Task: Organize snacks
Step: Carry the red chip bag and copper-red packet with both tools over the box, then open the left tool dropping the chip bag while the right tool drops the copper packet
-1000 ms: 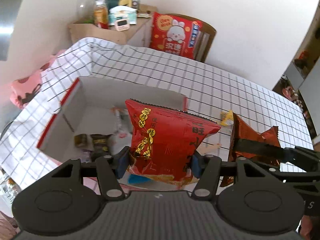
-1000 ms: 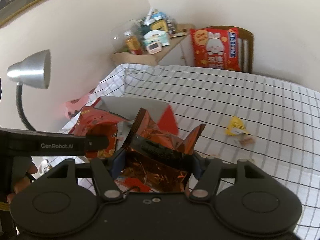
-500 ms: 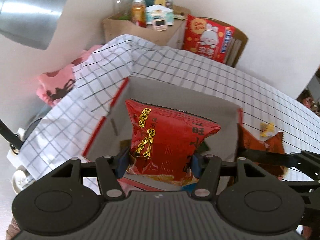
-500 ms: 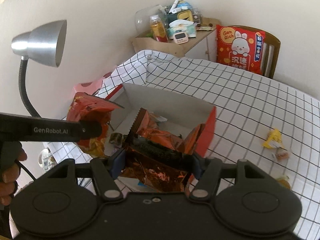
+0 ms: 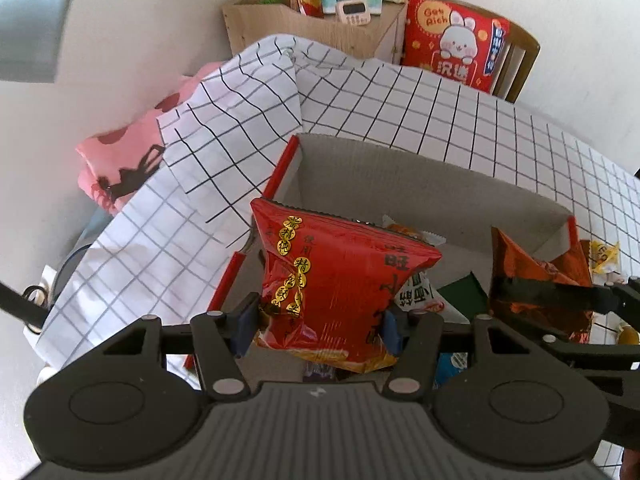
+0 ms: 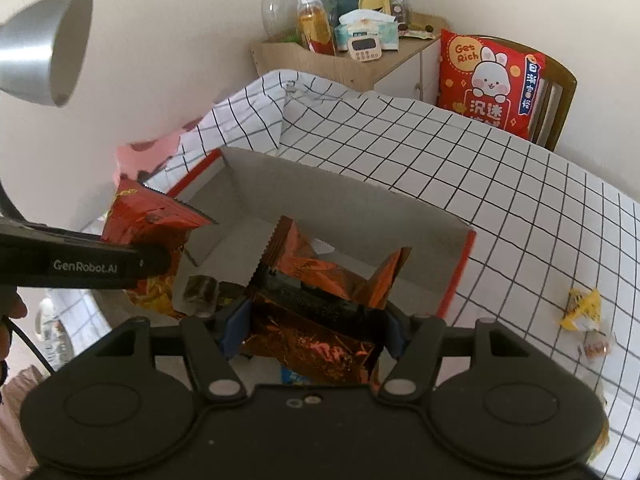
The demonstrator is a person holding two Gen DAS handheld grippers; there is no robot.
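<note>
Two snack bags hang over the open cardboard box [image 5: 420, 176], each pinched in a closed claw. The left gripper [image 5: 316, 322] clamps a red snack bag [image 5: 340, 280] with gold Chinese characters, upright above the box's left edge. The right gripper [image 6: 312, 326] clamps a crinkled copper foil packet [image 6: 320, 280] over the near edge, so both drops lie straight down. Readable: "GenRobot.AI" on the left gripper's finger [image 6: 86, 266], "Get Rich" on the rabbit cushion [image 6: 490, 80].

I hold two snack bags: one red bag [image 5: 340, 292] in my left gripper [image 5: 316, 320], one copper bag [image 6: 316, 312] in my right gripper [image 6: 312, 330]. One box [image 6: 344, 216]. One yellow packet [image 6: 582, 308] on the bench [image 6: 520, 200]. One lamp [image 6: 44, 44].
</note>
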